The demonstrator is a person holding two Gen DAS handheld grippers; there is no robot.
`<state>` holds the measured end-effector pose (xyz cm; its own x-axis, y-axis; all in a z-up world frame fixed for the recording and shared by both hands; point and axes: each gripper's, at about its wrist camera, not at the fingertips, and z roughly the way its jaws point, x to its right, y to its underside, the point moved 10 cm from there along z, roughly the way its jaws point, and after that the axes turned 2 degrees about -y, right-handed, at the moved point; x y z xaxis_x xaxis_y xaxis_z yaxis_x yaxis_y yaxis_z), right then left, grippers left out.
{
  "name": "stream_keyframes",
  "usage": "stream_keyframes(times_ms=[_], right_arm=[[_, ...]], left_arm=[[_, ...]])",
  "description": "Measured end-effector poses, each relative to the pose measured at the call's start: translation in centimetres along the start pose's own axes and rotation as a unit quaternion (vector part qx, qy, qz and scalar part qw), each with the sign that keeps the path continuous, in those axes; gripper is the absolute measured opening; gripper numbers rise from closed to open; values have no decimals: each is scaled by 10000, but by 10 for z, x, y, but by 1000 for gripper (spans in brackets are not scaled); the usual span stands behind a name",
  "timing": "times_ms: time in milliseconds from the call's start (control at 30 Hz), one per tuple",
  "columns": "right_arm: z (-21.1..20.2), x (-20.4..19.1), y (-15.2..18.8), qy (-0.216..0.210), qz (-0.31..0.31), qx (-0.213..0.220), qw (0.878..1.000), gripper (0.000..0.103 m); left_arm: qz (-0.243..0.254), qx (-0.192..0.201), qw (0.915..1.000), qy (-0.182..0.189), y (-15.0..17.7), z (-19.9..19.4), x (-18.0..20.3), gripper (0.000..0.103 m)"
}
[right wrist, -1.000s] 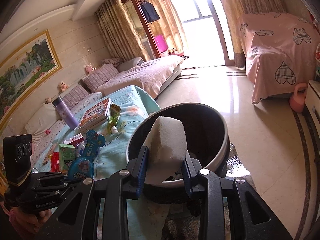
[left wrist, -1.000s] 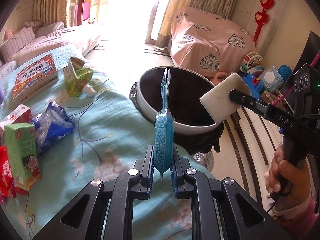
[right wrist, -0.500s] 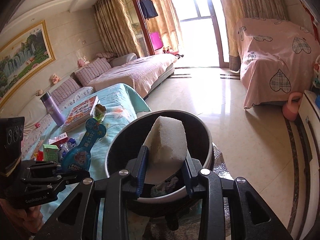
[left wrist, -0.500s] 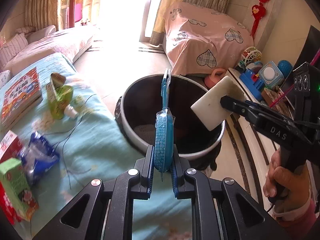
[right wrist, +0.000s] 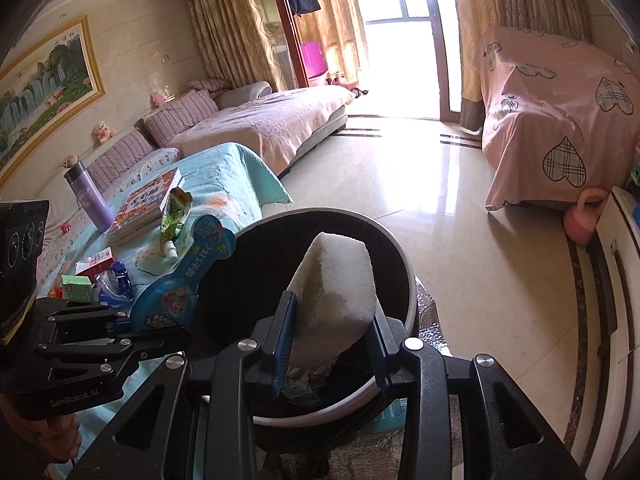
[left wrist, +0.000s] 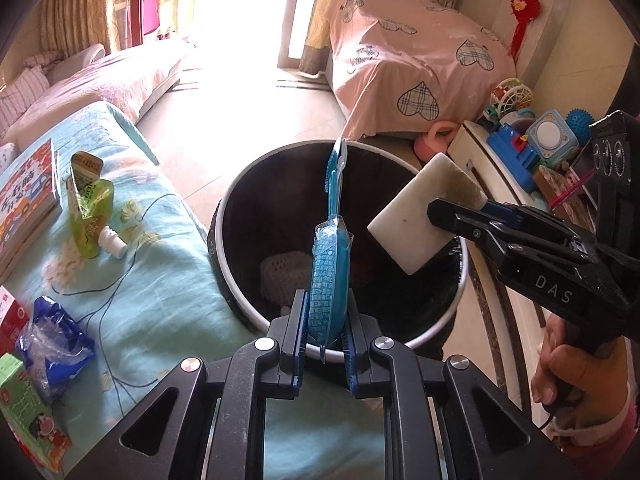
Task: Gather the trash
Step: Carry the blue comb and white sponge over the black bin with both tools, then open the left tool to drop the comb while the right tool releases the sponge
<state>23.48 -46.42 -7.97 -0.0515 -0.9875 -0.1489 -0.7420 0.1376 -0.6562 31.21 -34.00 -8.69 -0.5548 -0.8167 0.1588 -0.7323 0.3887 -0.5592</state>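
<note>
A round black trash bin (left wrist: 272,208) with a pale rim stands on the floor beside the turquoise-covered table. My left gripper (left wrist: 325,308) is over the bin's near rim, its jaws opening around a flat blue bone-shaped package (left wrist: 330,264) that still stands upright between the pads. My right gripper (right wrist: 332,320) hangs over the bin (right wrist: 248,280), its jaws opening too, with a white foam block (right wrist: 336,276) still wedged between the pads. The block (left wrist: 420,224) and package (right wrist: 188,276) also show in the opposite views. Crumpled scraps lie in the bin.
On the turquoise cloth (left wrist: 160,280) lie a green pouch (left wrist: 86,216), a book (left wrist: 28,196), a blue wrapper (left wrist: 52,348) and a green carton (left wrist: 24,412). A purple bottle (right wrist: 88,196) stands further back. Toys (left wrist: 532,140) fill a low shelf on the right.
Both grippers have moved further over the bin, carrying the package and the foam block. The table items have slid left in the left wrist view. Both pairs of jaws stand slightly wider.
</note>
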Motion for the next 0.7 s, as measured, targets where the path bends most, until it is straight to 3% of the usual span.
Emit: stream_keyframes(times_ms=[133,167,200,333,567,700], right_arm=[[4,3,-3,-26,47,-45,10000,47],[3,4,-4,-25,61,-35,10000,54],[2,5,-4,-32,82,-10,10000,60],[-9,6,-4,-94,233,133,9996,63],[-32,-32,4,-551,404,447,9967,100],[-36,-69,16,-997,381,412,9934,102]], left_arm=[[-107,92,9999,-1,-5,-2,-1,42],[-134,137,9998,-3,-4,-4,-3,44],[-157,173,9997,-4,-4,-6,-4,45],[-301,362,9988,-110,12,-23,-16,47],[-985,705,9919,-389,71,-68,-54,54],[-1446,812,9846,-545,107,-98,-74,54]])
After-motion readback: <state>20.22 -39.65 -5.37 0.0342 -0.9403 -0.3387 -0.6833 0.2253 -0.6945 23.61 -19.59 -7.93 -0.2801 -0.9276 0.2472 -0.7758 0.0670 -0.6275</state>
